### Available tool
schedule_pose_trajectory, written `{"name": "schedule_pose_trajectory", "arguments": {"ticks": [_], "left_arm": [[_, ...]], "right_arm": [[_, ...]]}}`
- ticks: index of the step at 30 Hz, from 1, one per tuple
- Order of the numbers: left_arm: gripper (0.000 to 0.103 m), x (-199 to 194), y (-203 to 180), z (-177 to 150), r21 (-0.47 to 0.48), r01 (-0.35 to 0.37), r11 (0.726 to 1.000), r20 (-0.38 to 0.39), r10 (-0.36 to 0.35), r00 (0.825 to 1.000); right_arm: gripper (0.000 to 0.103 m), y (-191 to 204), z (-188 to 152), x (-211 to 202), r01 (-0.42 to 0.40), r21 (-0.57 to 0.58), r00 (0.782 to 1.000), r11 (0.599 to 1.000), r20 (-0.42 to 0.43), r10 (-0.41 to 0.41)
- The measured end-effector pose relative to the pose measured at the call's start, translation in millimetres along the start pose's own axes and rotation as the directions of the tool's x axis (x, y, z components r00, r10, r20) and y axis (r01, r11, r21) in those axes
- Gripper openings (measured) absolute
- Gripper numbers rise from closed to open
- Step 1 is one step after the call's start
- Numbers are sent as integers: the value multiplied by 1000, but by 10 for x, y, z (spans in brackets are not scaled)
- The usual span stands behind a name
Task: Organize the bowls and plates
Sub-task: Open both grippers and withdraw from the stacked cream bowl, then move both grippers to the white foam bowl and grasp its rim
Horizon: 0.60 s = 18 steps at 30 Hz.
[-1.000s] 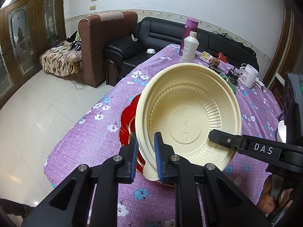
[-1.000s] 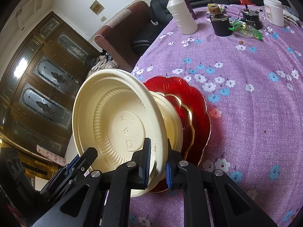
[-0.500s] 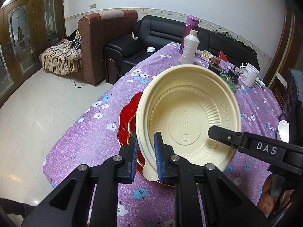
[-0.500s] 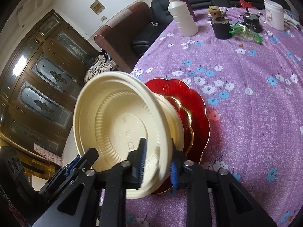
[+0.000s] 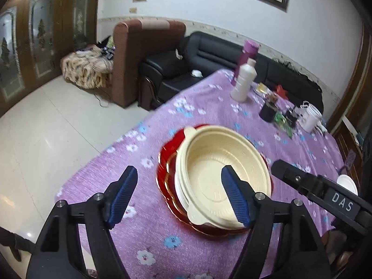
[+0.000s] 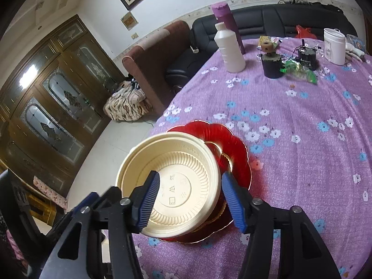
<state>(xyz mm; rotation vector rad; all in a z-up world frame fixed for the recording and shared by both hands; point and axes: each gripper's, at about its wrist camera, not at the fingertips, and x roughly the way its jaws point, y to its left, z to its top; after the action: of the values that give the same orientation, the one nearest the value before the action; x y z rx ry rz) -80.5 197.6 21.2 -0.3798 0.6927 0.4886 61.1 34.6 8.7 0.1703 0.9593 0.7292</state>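
Observation:
A cream plastic bowl point(image 5: 220, 169) sits nested on a stack of bowls on a red scalloped plate point(image 5: 166, 174) on the purple flowered tablecloth. It also shows in the right wrist view point(image 6: 172, 188), on the red plate point(image 6: 232, 148). My left gripper point(image 5: 177, 194) is open and empty, just in front of the stack. My right gripper point(image 6: 191, 200) is open and empty, its jaws on either side of the bowl's near rim without touching it. The right gripper's arm point(image 5: 325, 197) shows at the right of the left wrist view.
At the table's far end stand a white bottle point(image 6: 229, 48), a purple flask point(image 6: 226, 21), a dark pot point(image 6: 272, 64), a white jar point(image 6: 334, 45) and green wrappers point(image 6: 300, 69). A white dish point(image 5: 347, 184) lies at the right. The table edge drops to tiled floor point(image 5: 46, 127) at left.
Both grippers have let go of the cream bowl and opened wide. The bowl has gone from tilted and held to lying flat on the stack. Both grippers have pulled back and up.

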Motion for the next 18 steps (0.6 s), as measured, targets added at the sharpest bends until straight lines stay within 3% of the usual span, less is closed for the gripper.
{"name": "schedule_pose_trajectory", "arguments": {"ticks": [8,18], "left_arm": [[75,-90,-110,-3,33,7,999,7,-7,1000],[75,-214,-621,-33,143,54,988,20,-57,998]], "right_arm": [[73,-148,-6,-203,-34,44,998,998,53,32],[93,-655,-39,-507,-20,153,995,988,101,5]]}}
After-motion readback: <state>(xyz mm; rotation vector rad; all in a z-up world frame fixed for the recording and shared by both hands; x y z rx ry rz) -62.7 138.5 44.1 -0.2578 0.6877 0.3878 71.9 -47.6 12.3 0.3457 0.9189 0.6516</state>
